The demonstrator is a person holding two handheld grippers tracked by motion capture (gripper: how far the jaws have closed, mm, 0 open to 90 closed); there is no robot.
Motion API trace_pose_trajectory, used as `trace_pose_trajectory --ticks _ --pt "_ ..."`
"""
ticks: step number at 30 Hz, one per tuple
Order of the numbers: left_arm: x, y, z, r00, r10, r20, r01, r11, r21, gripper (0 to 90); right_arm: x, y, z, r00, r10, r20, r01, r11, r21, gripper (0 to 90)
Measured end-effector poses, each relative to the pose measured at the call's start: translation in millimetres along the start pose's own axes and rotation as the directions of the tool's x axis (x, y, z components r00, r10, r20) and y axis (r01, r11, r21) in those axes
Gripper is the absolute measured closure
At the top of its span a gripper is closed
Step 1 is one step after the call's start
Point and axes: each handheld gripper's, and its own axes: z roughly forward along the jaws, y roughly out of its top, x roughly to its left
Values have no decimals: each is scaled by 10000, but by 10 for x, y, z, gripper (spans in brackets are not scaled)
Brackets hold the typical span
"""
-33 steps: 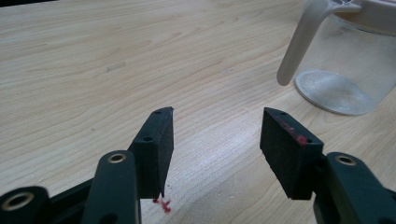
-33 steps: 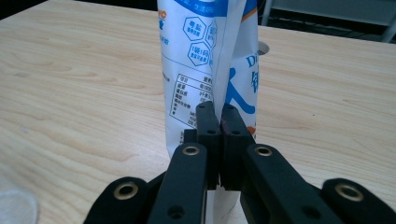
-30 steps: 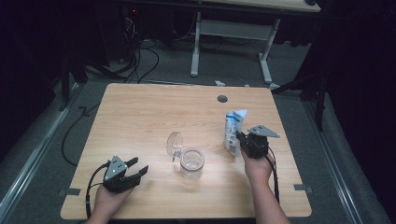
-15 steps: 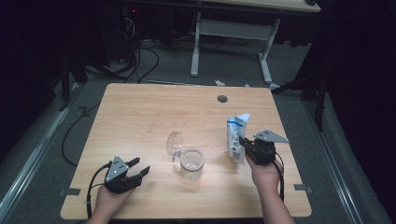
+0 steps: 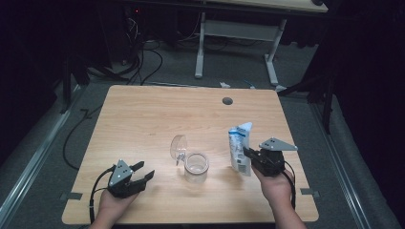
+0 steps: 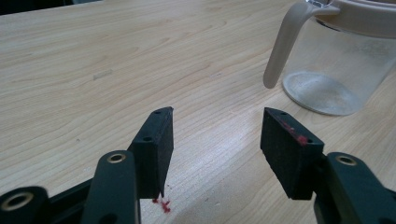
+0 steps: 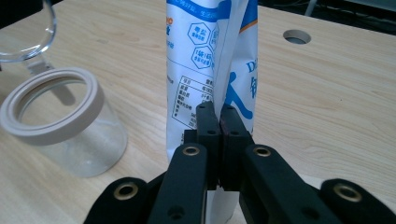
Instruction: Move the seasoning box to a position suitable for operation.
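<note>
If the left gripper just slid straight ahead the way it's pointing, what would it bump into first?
Probably the clear jar. The left gripper has open, empty jaws aimed across bare table, with the jar ahead and slightly right; its handle would likely be met first, though depth is uncertain.

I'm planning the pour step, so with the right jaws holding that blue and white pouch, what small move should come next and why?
Probably carry the blue and white printed pouch a little left, over the clear glass jar with the beige rim. The right gripper is shut on the pouch's back seam, holding it upright beside the jar, whose hinged clear lid is open. The left gripper rests open nearby and could steady the jar.
</note>
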Motion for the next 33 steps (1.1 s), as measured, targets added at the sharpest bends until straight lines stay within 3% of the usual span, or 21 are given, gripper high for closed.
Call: trace_pose_trajectory --ticks 14,22,33 --pt "6 3 -9 10000 -29 33 29 10000 -43 446 109 68 -65 9978 -629 -198 645 9935 934 897" --pt "1 5 -10 10000 -9 54 9 10000 -61 445 129 88 -40 9939 -1050 -340 1093 9799 1668 896" --pt "-5 7 -12 10000 46 69 -46 10000 -5 445 117 82 -11 9919 -1165 -503 1248 9675 2201 896"
